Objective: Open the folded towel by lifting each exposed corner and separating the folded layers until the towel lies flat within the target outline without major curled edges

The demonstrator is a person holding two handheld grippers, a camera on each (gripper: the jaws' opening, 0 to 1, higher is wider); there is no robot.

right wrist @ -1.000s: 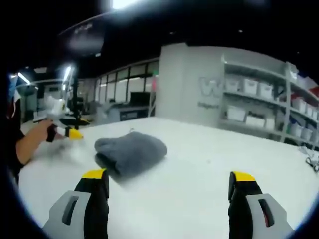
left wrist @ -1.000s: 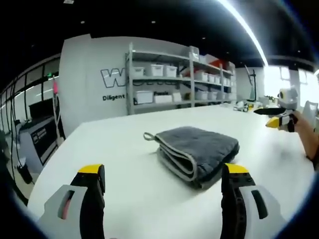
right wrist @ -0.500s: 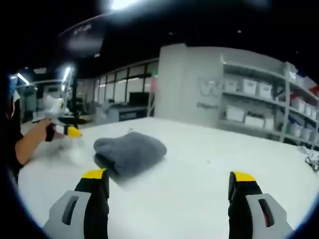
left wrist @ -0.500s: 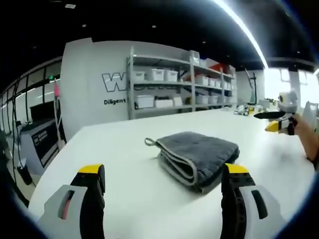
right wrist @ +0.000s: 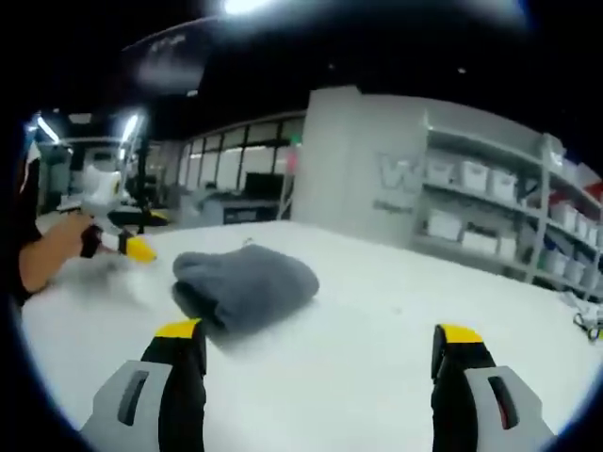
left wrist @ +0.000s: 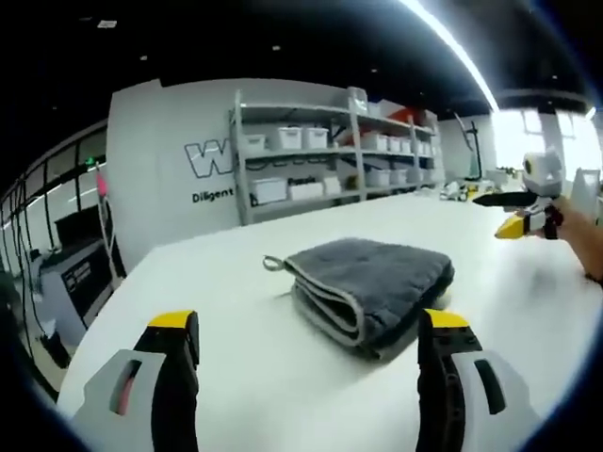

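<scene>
A folded dark grey towel (left wrist: pixel 372 282) with a pale edge trim and a small hanging loop lies on the white table (left wrist: pixel 236 377). My left gripper (left wrist: pixel 306 330) stands open just short of it, the towel between and beyond its yellow-tipped jaws. From the other side the towel (right wrist: pixel 247 285) lies ahead and left of my right gripper (right wrist: pixel 318 341), which is open and holds nothing. The right gripper (left wrist: pixel 523 217) also appears far right in the left gripper view, held in a hand. The left gripper (right wrist: pixel 122 243) appears at the left of the right gripper view.
Metal shelves (left wrist: pixel 320 151) with white bins stand along a grey wall behind the table. Small items (left wrist: pixel 457 191) lie at the table's far end. The table's left edge (left wrist: pixel 104 301) drops off toward desks and windows. A person's hand and sleeve (right wrist: pixel 42 254) hold the left gripper.
Both views have shifted a little with the hands. The towel sits slightly closer and larger between the left jaws. The towel itself has not moved.
</scene>
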